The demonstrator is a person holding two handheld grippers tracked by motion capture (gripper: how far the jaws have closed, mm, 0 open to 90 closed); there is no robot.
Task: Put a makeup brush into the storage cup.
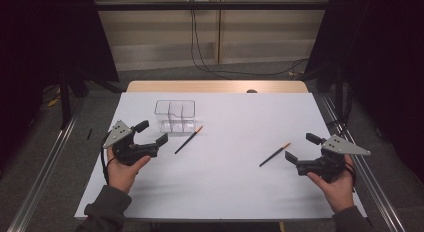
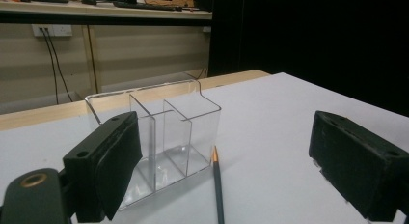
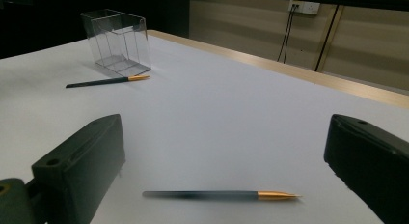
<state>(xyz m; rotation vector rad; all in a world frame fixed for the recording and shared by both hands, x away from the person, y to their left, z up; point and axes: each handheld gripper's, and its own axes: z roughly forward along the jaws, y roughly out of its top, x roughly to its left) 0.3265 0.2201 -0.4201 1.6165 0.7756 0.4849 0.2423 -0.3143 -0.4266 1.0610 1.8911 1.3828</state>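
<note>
Two dark pens with orange tips lie on the white table (image 1: 220, 182). The left pen (image 1: 188, 139) (image 2: 218, 185) (image 3: 107, 81) rests just right of a clear divided holder (image 1: 175, 115) (image 2: 159, 132) (image 3: 118, 40), which is empty. The right pen (image 1: 274, 154) (image 3: 219, 195) lies right of the middle. My left gripper (image 1: 152, 132) (image 2: 226, 173) is open, near the table, pointing at the holder and the left pen. My right gripper (image 1: 301, 147) (image 3: 226, 171) is open too, just right of the right pen, which lies in front of its jaws, untouched.
The white sheet covers a wooden table whose far edge (image 1: 217, 86) shows. Cables (image 1: 200, 52) run along the floor behind. Metal rails (image 1: 45, 167) flank both sides of the table. Dark curtains stand at left and right.
</note>
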